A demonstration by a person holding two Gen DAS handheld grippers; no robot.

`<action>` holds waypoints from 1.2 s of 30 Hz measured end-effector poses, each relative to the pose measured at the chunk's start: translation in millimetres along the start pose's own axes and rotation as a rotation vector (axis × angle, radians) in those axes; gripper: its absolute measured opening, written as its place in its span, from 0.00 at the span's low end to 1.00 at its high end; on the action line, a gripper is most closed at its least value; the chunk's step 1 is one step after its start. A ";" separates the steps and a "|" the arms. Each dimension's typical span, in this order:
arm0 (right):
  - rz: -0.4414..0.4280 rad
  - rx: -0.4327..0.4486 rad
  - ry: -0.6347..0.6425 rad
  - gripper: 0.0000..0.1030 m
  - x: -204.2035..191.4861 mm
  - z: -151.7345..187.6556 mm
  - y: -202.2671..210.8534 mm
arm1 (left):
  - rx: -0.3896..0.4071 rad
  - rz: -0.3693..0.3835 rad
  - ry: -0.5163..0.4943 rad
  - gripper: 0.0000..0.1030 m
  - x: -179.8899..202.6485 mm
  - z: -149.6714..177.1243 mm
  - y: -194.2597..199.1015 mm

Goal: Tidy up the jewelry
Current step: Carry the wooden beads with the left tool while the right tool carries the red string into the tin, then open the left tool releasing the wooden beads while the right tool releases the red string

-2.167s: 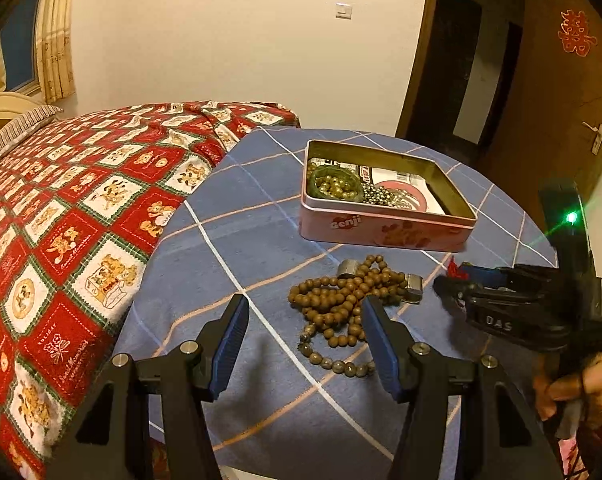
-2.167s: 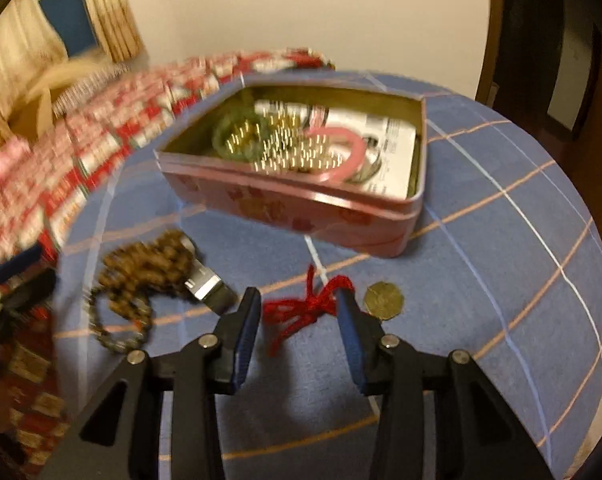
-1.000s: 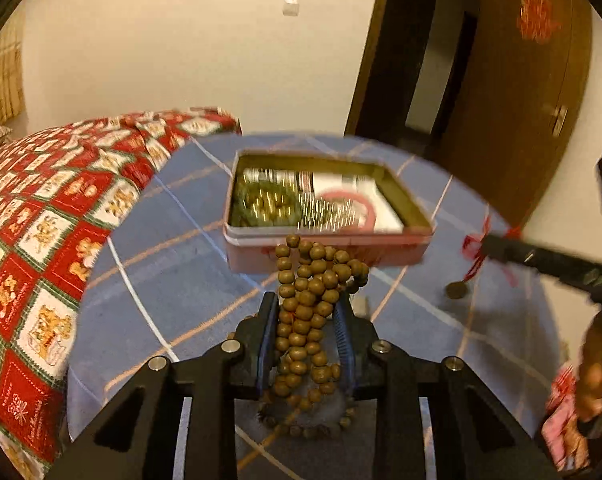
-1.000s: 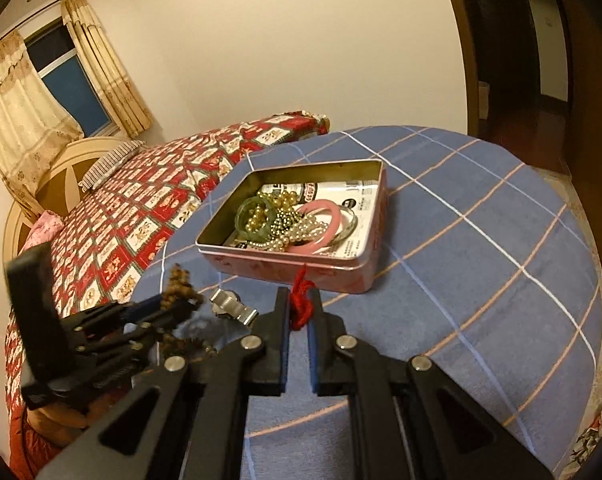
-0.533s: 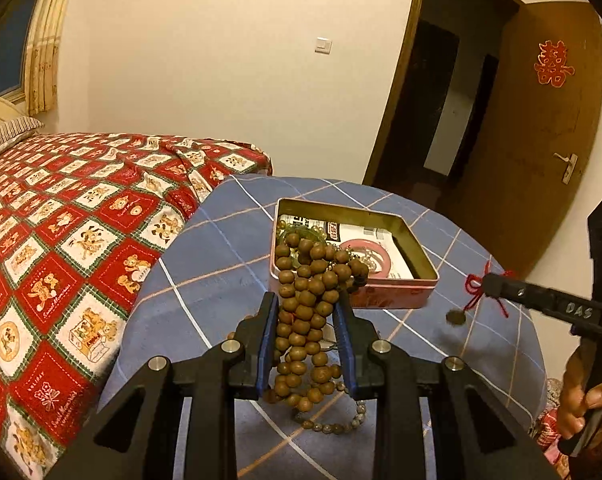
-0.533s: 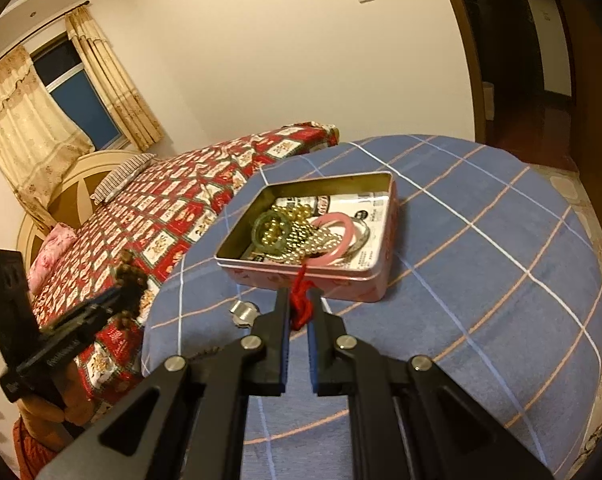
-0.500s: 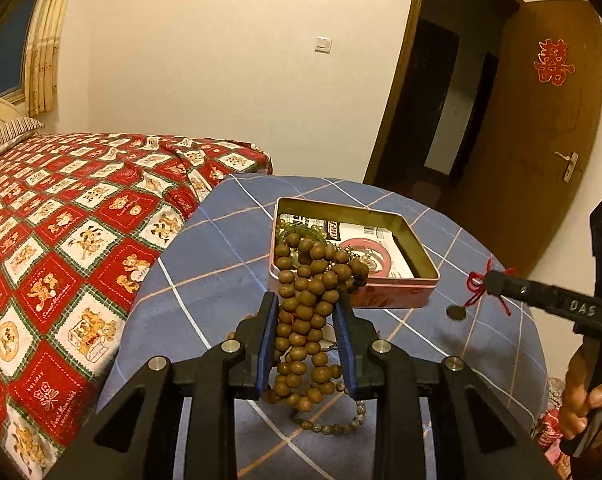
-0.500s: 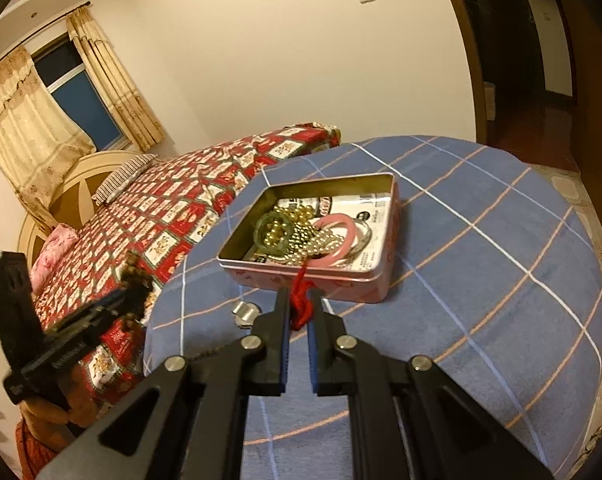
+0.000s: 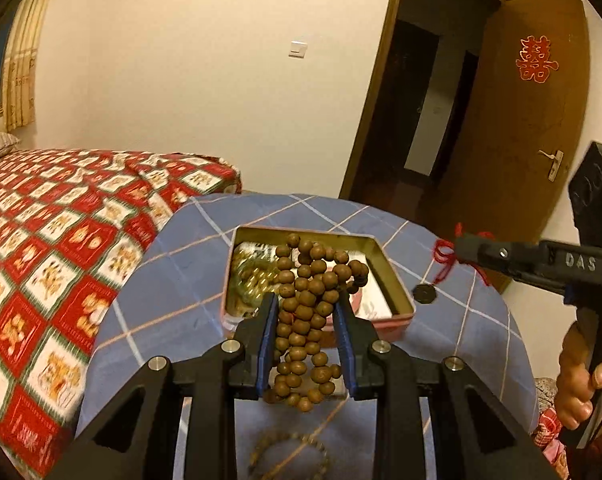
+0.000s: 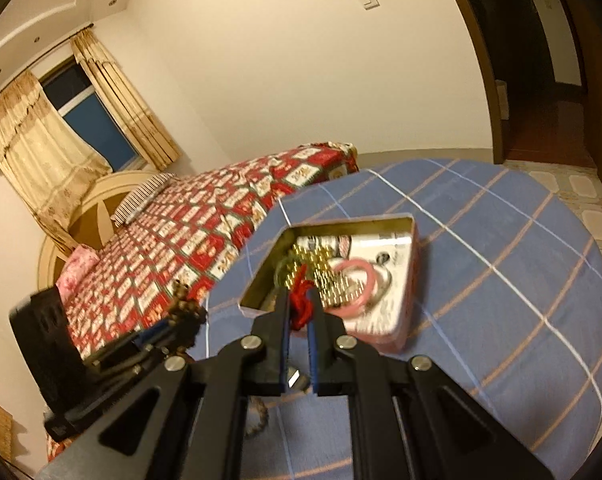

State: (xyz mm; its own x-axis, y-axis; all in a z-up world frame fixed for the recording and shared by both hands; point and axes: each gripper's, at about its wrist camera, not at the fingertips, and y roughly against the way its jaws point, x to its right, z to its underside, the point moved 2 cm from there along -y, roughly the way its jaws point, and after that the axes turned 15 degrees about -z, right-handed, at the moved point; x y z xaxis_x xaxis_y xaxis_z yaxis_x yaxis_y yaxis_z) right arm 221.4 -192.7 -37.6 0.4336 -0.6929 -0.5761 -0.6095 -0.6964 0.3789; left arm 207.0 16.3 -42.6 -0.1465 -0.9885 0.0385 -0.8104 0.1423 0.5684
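Between the jaws of our left gripper we held a bunch of brown wooden beads, its long axis running up and down, one end above the fingertips, the other hanging below. Beyond the jaws sat the open pink tin with gold beads and a pink bangle inside. Our right gripper was pinched narrow on a red cord, a coin dangling beneath.

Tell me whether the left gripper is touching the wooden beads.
Touching. The left wrist view shows the left gripper with both blue pads pressed against the bunched wooden beads, which hang lifted in front of the tin.
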 end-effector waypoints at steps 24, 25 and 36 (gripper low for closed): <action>0.142 -0.083 -0.018 0.11 84.2 -56.4 -89.6 | -0.104 -0.025 -0.028 0.27 37.7 -35.4 -111.6; 0.145 -0.087 -0.020 0.11 86.5 -56.6 -91.7 | -0.109 -0.027 -0.028 0.27 38.6 -36.0 -114.5; 0.151 -0.144 -0.043 0.28 105.9 -55.2 -107.0 | -0.168 -0.057 -0.046 0.27 48.5 -28.5 -145.3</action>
State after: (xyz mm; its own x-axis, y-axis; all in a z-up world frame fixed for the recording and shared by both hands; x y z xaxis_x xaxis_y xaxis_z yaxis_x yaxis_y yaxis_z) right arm 369.2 -201.9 -99.1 0.3138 -0.7846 -0.5347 -0.5631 -0.6072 0.5606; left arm 333.8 -53.7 -99.9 -0.1321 -0.9907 -0.0329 -0.7126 0.0718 0.6979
